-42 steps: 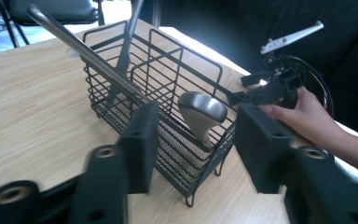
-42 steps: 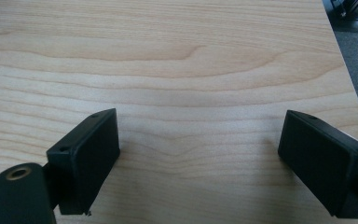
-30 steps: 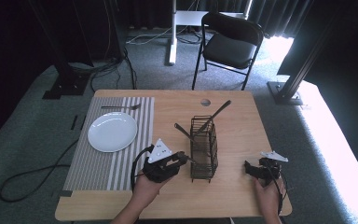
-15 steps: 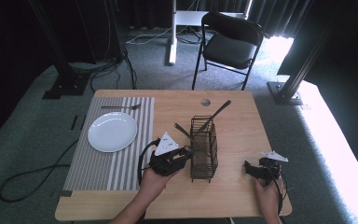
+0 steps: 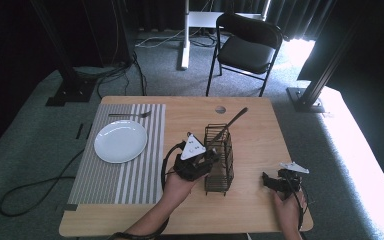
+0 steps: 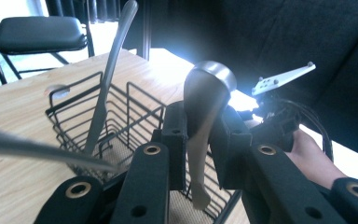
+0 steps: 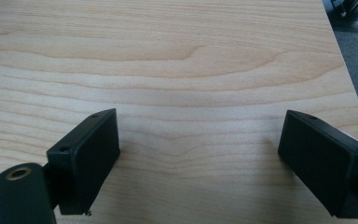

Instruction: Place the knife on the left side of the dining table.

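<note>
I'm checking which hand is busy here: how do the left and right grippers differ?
The left gripper is shut on a spoon above the wire caddy; the right gripper is open and holds nothing. The left is raised beside the caddy; the right sits low over bare table. Both have black fingers.

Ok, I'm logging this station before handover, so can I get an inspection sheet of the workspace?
Surface: wooden table, striped placemat on its left part.
Job's things: spoon clamped upright over the wire caddy; another utensil leans out of the caddy.
Clutter: white plate and fork on the placemat.
Grippers: left gripper shut on the spoon; right gripper open above bare wood.
Cables: loose cable on the floor, left.
Surroundings: black chair behind the table, dark curtains.
</note>
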`<state>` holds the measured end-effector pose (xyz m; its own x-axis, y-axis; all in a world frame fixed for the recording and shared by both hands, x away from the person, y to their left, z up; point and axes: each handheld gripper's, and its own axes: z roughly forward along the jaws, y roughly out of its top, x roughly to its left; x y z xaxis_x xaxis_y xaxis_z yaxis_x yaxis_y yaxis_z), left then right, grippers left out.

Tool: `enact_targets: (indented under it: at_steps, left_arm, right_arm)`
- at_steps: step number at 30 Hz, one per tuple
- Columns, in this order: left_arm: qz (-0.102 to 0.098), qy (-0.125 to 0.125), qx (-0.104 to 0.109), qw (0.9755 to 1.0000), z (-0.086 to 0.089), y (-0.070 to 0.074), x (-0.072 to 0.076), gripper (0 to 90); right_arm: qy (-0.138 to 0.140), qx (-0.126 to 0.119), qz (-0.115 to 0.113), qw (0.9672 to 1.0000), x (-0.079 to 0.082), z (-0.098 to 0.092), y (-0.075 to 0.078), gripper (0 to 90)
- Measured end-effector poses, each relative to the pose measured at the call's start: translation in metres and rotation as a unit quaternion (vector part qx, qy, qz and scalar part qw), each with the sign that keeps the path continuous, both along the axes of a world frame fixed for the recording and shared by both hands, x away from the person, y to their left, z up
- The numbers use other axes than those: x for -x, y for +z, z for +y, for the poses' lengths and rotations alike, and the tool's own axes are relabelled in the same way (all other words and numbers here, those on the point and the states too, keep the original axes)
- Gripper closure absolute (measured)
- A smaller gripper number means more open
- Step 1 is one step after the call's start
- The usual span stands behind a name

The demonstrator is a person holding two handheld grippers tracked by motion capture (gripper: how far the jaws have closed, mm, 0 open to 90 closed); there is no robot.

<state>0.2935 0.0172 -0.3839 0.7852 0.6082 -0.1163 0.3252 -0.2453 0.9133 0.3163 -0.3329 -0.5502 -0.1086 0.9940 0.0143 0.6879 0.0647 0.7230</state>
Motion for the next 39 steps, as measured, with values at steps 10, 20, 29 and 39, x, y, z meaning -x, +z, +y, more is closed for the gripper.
enact_targets:
  at_steps: [10,20,29,39]
  left_arm:
    - [-0.015,-0.012,-0.004,0.9998,-0.014,0.002,-0.004,77.1]
    - [-0.026,-0.029,0.013,0.9992,-0.025,-0.001,-0.013,77.0]
    - [-0.024,-0.026,0.008,0.9993,-0.037,0.001,-0.019,77.0]
    - [-0.035,-0.033,-0.013,0.9987,-0.051,0.004,-0.019,77.1]
  right_arm:
    - [0.0,0.0,0.0,1.0,0.0,0.0,0.0,11.9]
    - [0.0,0.001,0.0,1.0,0.0,0.0,0.0,11.9]
    - [0.0,0.0,0.0,1.0,0.0,0.0,0.0,11.9]
    - [0.001,0.0,0.001,1.0,0.0,0.0,0.0,11.8]
